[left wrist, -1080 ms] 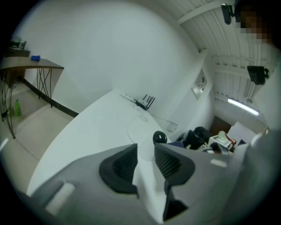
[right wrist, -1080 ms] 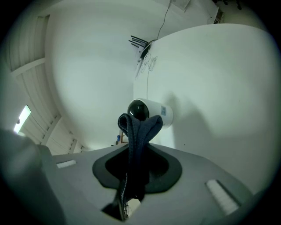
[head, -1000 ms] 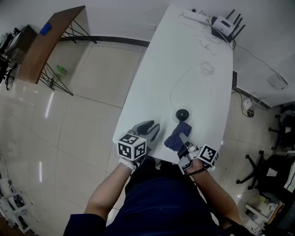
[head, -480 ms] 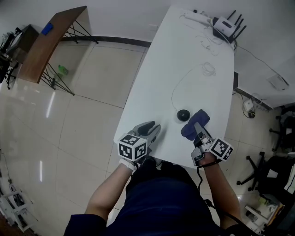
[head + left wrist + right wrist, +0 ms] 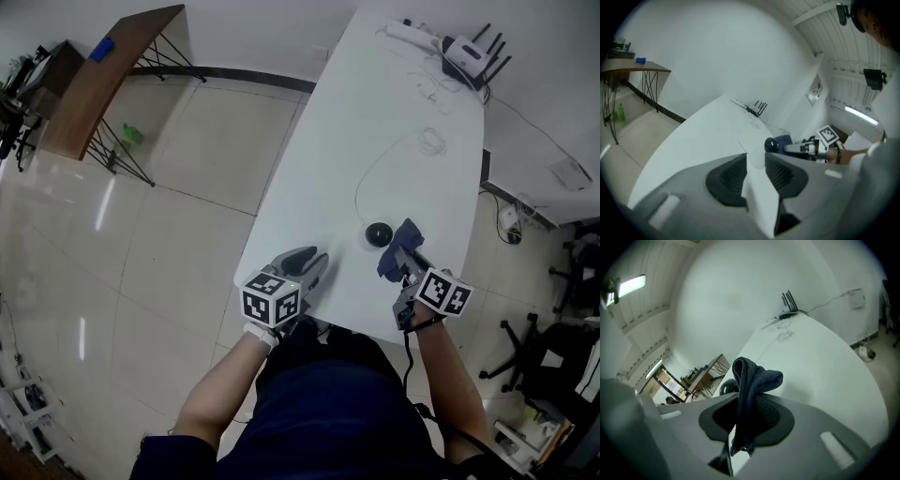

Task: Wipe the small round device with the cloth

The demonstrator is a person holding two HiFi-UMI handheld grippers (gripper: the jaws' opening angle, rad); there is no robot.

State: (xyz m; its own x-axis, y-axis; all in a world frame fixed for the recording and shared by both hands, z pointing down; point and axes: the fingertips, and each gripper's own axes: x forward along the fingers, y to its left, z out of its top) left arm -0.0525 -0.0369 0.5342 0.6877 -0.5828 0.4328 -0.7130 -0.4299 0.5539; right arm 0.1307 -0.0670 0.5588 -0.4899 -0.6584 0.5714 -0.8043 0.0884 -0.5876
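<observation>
The right gripper (image 5: pixel 407 267), at the lower right of the head view, has its jaws pinched on a dark blue cloth (image 5: pixel 397 246) that bunches past the tips. The small round device (image 5: pixel 377 233), black, sits on the white table (image 5: pixel 375 122) just left of the cloth, nearer this gripper. The left gripper (image 5: pixel 302 265), lower centre, rests narrowly parted and empty.

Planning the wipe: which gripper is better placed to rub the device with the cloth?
Right. The right gripper pinches the cloth, close beside the device; the left gripper is open, empty and farther from it.
</observation>
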